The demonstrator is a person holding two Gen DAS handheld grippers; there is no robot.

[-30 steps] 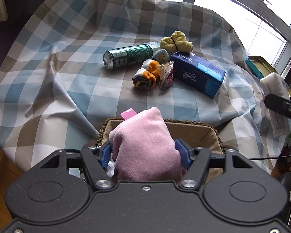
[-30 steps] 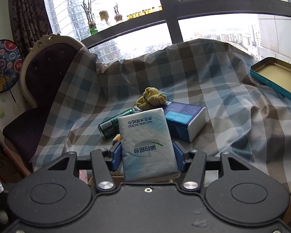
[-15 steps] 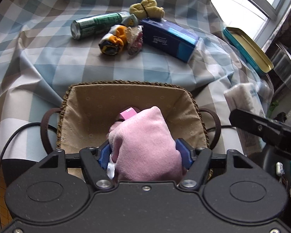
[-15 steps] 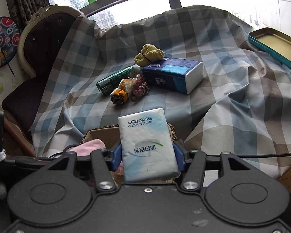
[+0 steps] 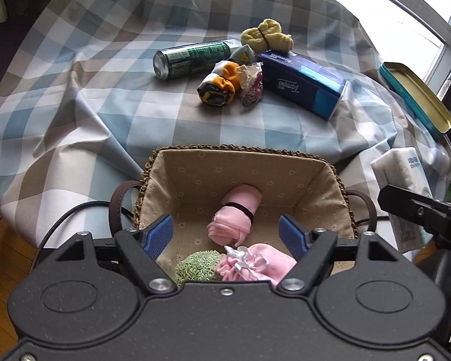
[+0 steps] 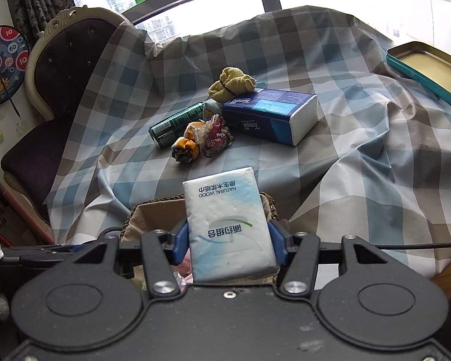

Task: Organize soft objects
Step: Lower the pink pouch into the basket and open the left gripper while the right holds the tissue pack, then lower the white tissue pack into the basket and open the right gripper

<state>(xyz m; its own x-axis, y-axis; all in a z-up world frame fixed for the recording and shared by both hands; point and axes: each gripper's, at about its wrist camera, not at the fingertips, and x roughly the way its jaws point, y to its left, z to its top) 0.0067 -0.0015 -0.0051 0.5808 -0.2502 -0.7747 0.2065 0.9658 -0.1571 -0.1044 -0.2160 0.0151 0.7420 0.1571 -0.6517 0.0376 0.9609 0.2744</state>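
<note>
My left gripper [image 5: 225, 234] fingers have just been opening; nothing is between them. The pink mitten [image 5: 255, 264] lies in the basket [image 5: 243, 150] below, beside the pink roll [image 5: 236, 219]. My right gripper [image 6: 227, 242] fingers clamp the tissue pack [image 6: 228, 225] over the basket's near edge.

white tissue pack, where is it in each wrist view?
Left wrist: white tissue pack at the right edge, clamped in the right gripper.
Right wrist: centre foreground, between that gripper's blue pads, above the basket.
Shared landmark: blue tissue box.
</note>
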